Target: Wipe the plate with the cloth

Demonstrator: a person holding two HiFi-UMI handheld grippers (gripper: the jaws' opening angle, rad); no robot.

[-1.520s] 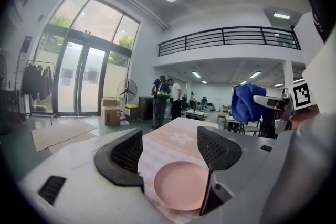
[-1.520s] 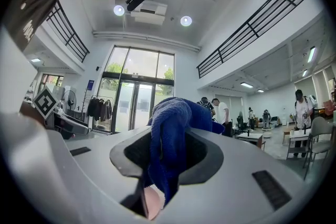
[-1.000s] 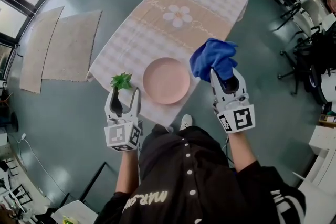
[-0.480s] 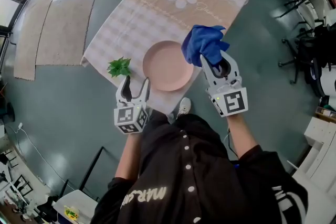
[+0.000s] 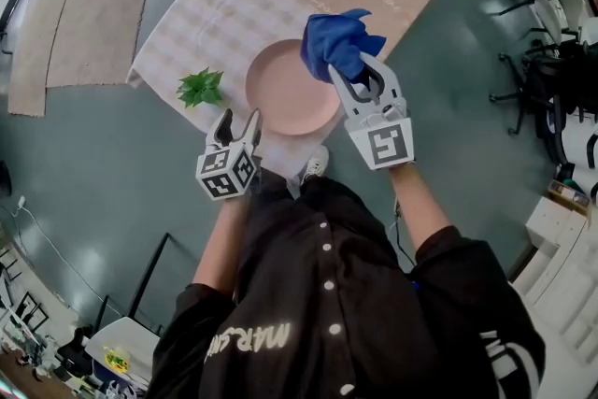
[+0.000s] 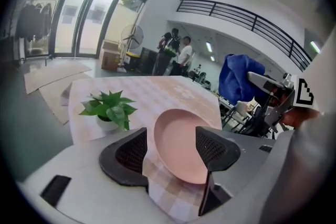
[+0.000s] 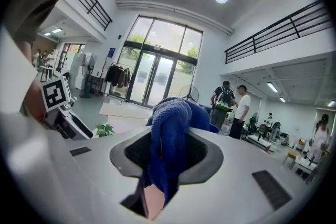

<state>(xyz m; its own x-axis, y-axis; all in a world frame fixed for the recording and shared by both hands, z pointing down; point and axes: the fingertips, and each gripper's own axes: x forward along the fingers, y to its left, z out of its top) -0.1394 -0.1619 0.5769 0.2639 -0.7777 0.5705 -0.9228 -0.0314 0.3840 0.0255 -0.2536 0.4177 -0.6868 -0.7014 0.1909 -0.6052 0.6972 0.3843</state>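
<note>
The far end of the bench (image 5: 224, 5), draped in a checked beige tablecloth, is cut off by the head view's top edge. At its left a small green potted plant (image 5: 200, 87) is seen. The left gripper (image 5: 239, 119) is held released, jaws apart with nothing gripped, just beside the round, matte pink plate (image 5: 280, 93), which lies flat near the bench's near edge. The plate's right rim is hidden by the crumpled blue terry cloth (image 5: 336, 42), which is clenched in the right gripper (image 5: 358, 79). Whether cloth and plate are touching cannot be told. In the right gripper view only a pink sliver of the plate is seen.
</note>
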